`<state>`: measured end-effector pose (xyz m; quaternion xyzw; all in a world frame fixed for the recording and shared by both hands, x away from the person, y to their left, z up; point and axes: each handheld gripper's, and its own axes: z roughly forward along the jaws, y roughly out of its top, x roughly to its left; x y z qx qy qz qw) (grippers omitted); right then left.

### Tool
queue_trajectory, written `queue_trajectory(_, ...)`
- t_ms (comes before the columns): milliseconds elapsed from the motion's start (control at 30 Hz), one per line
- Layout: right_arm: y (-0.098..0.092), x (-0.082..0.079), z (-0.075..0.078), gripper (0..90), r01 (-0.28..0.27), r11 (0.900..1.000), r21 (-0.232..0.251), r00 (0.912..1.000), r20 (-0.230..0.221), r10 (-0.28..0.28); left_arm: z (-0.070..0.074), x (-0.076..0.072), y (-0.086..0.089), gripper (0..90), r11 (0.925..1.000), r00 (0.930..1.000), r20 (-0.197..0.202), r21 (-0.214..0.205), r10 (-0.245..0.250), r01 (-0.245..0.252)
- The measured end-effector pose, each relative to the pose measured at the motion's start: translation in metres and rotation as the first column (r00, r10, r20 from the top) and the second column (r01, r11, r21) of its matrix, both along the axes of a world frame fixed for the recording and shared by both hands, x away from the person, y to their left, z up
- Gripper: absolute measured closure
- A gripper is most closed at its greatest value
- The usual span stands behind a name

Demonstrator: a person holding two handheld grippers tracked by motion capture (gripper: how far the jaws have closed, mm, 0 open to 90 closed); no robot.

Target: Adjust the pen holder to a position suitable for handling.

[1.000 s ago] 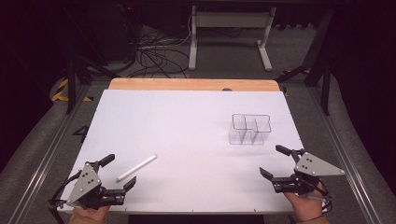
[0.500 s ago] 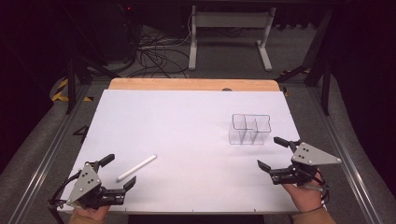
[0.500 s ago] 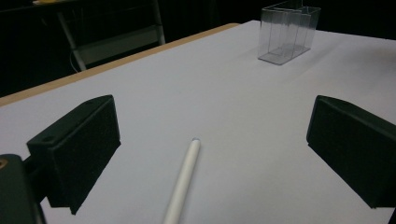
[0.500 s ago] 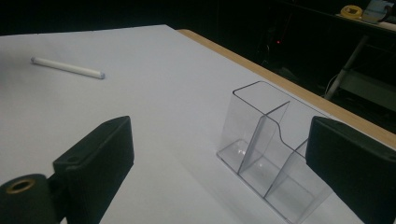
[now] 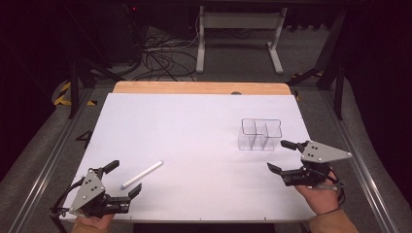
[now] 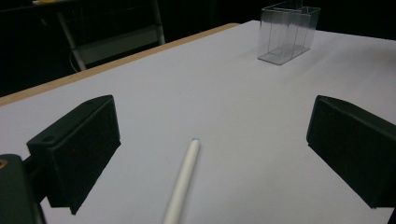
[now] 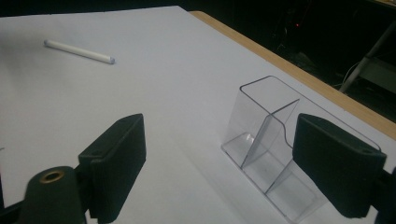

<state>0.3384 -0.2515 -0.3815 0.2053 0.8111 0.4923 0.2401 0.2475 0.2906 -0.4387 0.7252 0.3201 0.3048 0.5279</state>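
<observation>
1. Clear holder [image 5: 261, 134]: an upright transparent box with inner dividers, standing on the white table [image 5: 194, 126] toward your right side. It is empty and probably light, so a nudge from a jaw tip could slide or tip it. In the right gripper view the nearer end of the clear holder [image 7: 275, 149] stands just ahead of the jaws and partly behind the right-hand one; whether that jaw touches the wall cannot be told.

2. Right gripper [image 5: 282, 156]: your jaws stand wide apart and hold nothing. In the high view they point toward the holder's near right corner, close beside it. Risk: if you close here, one jaw may catch the thin wall at an angle and twist the holder instead of gripping it squarely.

3. Left gripper [image 5: 125, 177]: your jaws are likewise spread wide and empty, low over the table's near left corner.

4. White stick [image 5: 142, 174]: a slim round rod, perhaps chalk or a pen, lying flat on the table, well apart from the holder. In the left gripper view the white stick [image 6: 183, 179] runs up from the bottom edge between the two jaws, touching neither, roughly along the line the gripper points. Risk: a round rod lying lengthwise to the jaws may roll or shoot out as you close; you would likely need to turn your hand so the jaws close across it.
</observation>
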Motion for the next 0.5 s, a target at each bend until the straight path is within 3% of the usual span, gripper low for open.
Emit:
queue_trajectory(267,0.008,0.015,0.01,18.0,-0.009,0.9987,-0.05,0.9999,0.005,0.009,0.0,0.0,0.001,3.5,1.0,1.0,0.0,0.0,0.001,-0.001)
queue_trajectory(500,0.009,0.027,0.014,18.0,-0.014,0.9985,-0.054,0.9998,-0.018,0.013,0.0,0.001,0.001,3.5,0.9999,1.0,-0.005,-0.014,0.0,0.0)
